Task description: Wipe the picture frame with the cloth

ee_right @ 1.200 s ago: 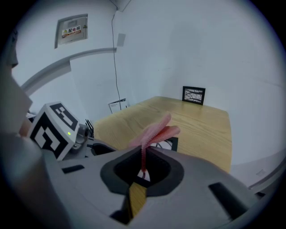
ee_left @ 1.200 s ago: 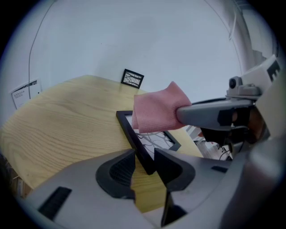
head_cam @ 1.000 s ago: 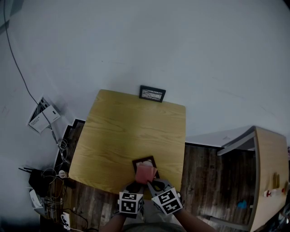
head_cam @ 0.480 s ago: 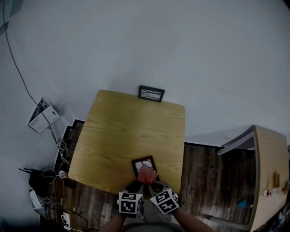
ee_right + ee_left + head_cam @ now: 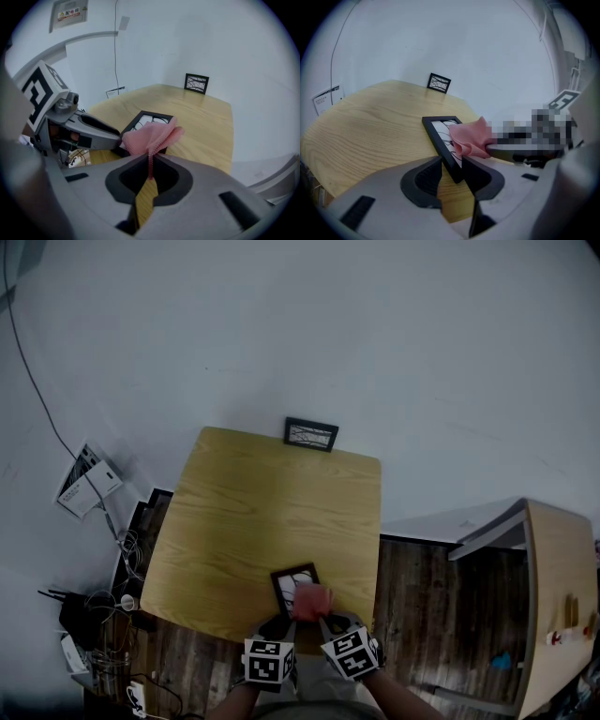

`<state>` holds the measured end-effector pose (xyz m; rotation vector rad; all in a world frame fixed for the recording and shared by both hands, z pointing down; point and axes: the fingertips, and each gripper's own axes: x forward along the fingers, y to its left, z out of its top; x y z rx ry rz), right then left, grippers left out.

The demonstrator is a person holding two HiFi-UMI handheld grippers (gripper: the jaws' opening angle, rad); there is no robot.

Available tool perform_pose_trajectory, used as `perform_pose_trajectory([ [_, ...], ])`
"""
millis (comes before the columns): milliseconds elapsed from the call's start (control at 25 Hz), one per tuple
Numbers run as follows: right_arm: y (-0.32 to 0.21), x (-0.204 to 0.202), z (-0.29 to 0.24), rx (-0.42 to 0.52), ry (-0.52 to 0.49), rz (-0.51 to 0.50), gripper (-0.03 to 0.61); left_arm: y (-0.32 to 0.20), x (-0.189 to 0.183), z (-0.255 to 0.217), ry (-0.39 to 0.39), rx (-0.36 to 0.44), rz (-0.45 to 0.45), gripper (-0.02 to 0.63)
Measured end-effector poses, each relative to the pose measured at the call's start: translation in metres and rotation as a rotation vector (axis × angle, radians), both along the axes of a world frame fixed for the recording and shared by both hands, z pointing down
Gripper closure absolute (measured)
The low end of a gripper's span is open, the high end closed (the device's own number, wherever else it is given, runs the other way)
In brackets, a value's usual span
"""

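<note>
**A:** Head view first. How far along?

**B:** Wiping looks under way, mid-job by my reckoning. The picture frame [image 5: 289, 579] lies at the 6 o'clock edge of the table [image 5: 262, 512]. The pink cloth [image 5: 312, 601] sits on its 4 o'clock corner. How much of the glass is already wiped, I can't tell. The 10 o'clock part shows bare. A second small frame [image 5: 311, 434] stands at the table's 12 o'clock edge, well apart and untouched.

**A:** Grippers from up there?

**B:** Left gripper [image 5: 281, 622] is at the frame's 6 o'clock and right gripper [image 5: 326, 619] is at 5. Both are close in, too small to read the jaws.

**A:** Left gripper view, then.

**B:** Jaws stand wide, with the frame's near corner [image 5: 437, 138] between them. The pads appear to bear on the black rail from both sides, so I judge it a steadying hold. The cloth [image 5: 471, 138] is bunched on the glass at 2 o'clock from the jaws.

**A:** Right gripper view?

**B:** Jaws are pinched nearly together on a thin hem of the cloth [image 5: 152, 136]. The rest fans out at 12 o'clock and drapes over the frame [image 5: 150, 116]. The other gripper's finger lies at 9 o'clock, just beside the cloth.

**A:** What's left?

**B:** Likely more passes over the uncovered glass and rails.
</note>
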<state>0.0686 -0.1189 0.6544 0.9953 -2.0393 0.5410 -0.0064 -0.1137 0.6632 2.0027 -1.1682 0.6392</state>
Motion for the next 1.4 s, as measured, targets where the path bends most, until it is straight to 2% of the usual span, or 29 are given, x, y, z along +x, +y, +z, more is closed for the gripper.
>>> perform_pose_trajectory([
  [400,-0.005,0.013,0.002,0.006,0.014,0.052,0.569,-0.002,-0.001,0.001,-0.001,-0.004,0.001,0.489],
  [560,-0.002,0.01,-0.003,0.017,-0.021,0.072,0.569,-0.001,-0.001,0.001,0.003,-0.005,-0.005,0.489],
  [880,0.003,-0.001,-0.051,0.125,-0.131,0.122,0.569,0.001,-0.013,-0.019,0.031,0.033,-0.048,0.503],
  [1160,0.018,-0.005,-0.09,0.214,-0.242,0.19,0.569,0.011,-0.031,-0.054,0.055,0.103,-0.08,0.565],
  [1400,0.035,-0.008,-0.12,0.298,-0.308,0.218,0.569,0.025,-0.049,-0.086,0.093,0.144,-0.088,0.588],
])
